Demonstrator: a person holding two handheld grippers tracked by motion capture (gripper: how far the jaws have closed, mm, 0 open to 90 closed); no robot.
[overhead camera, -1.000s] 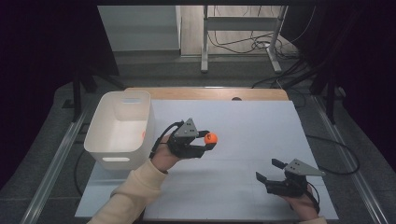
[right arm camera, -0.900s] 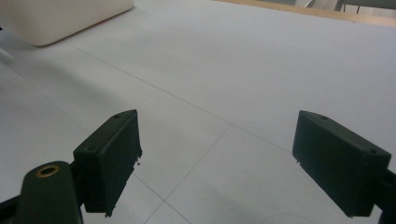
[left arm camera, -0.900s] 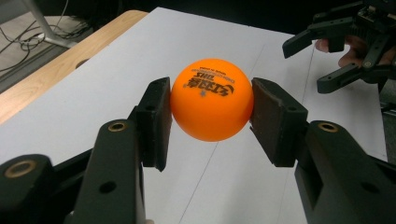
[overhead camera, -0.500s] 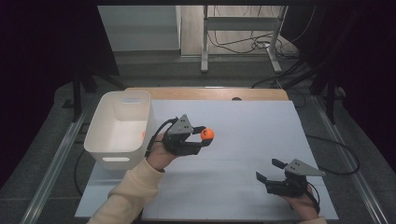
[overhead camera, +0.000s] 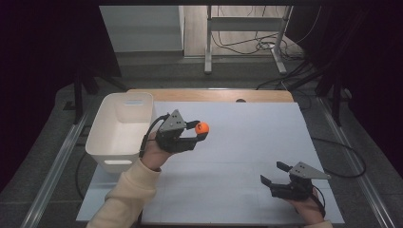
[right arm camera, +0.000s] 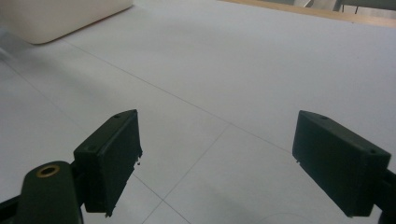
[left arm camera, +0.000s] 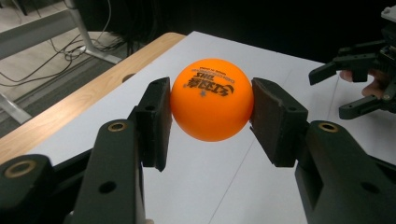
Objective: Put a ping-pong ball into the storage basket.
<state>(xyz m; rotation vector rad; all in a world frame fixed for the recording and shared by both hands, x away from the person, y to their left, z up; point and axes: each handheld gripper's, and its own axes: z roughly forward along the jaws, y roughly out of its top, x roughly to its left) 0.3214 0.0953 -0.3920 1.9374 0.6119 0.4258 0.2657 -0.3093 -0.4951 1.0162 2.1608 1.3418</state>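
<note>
From the high view, the left gripper is held up over the left half of the white table, its jaws clamped on a small orange ball. A white bin stands just to the left of that hand, at the table's left edge, and looks empty from here. The right gripper sits low at the near right corner, well apart from the ball, with its jaws spread and nothing between them. Going by this, the step in hand looks like the carry: the ball is picked up and off the table, and the bin is the likely place for it.

In the left gripper view, the ball sits squarely between the two black pads, touched on both sides, with dark printed lettering on its top. The grip looks centred, though a smooth round ball could slip if the jaws slacken. Far off at the right of this view is the other gripper, open.

In the right gripper view, the jaws stand wide over the bare table, holding nothing. A corner of the bin shows at the far left.

The next move probably calls for swinging the left hand leftward across the bin's rim, bringing the ball over the opening, and only then parting the jaws.
</note>
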